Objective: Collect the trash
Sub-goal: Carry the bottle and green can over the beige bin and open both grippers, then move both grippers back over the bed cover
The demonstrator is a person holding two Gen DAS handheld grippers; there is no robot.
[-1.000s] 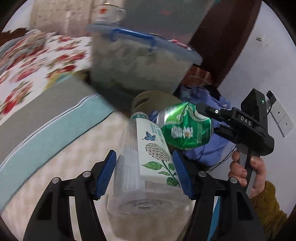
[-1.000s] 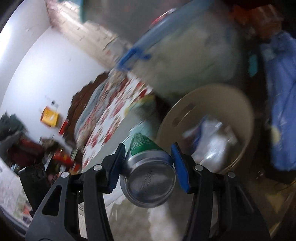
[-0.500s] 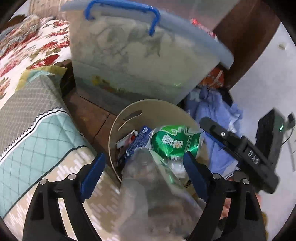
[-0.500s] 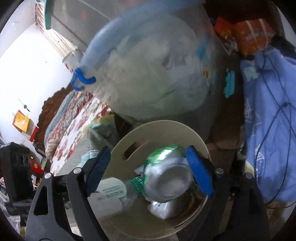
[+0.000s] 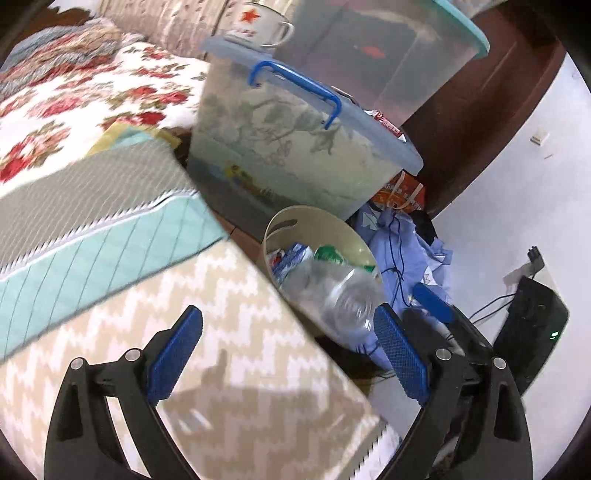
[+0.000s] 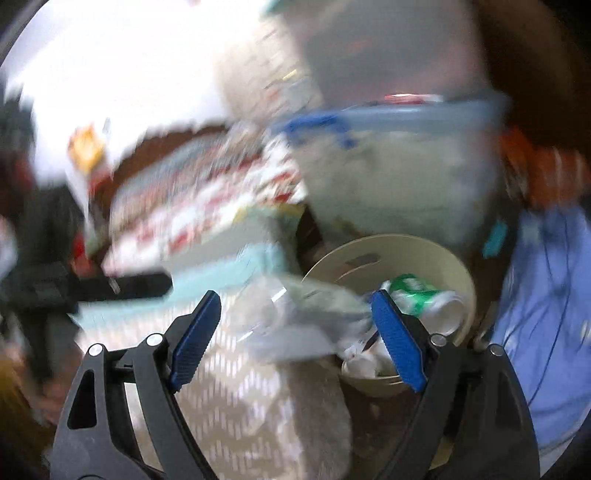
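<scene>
A beige trash bin (image 5: 295,218) stands on the floor beside the bed. A clear plastic bottle (image 5: 332,295) lies slanted in it, base toward me, and a crushed green can (image 5: 328,253) rests behind it among other wrappers. My left gripper (image 5: 288,310) hovers over the bed's edge short of the bin; its jaws are opening with nothing between them. In the blurred right wrist view, the right gripper (image 6: 295,295) is open and empty in front of the bin (image 6: 406,240). The green can (image 6: 421,295) and the bottle (image 6: 295,310) lie in the bin beyond its fingers.
A clear storage box with a blue handle (image 5: 295,147) stands behind the bin, with a mug (image 5: 255,26) on it. The bed's zigzag cover (image 5: 221,369) fills the foreground. Blue cloth with cables (image 5: 399,251) lies right of the bin, and a black device (image 5: 532,325) stands further right.
Both grippers opened and let go: the bottle left the left gripper and the can left the right, and both now lie in the bin. Both grippers have drawn back.
</scene>
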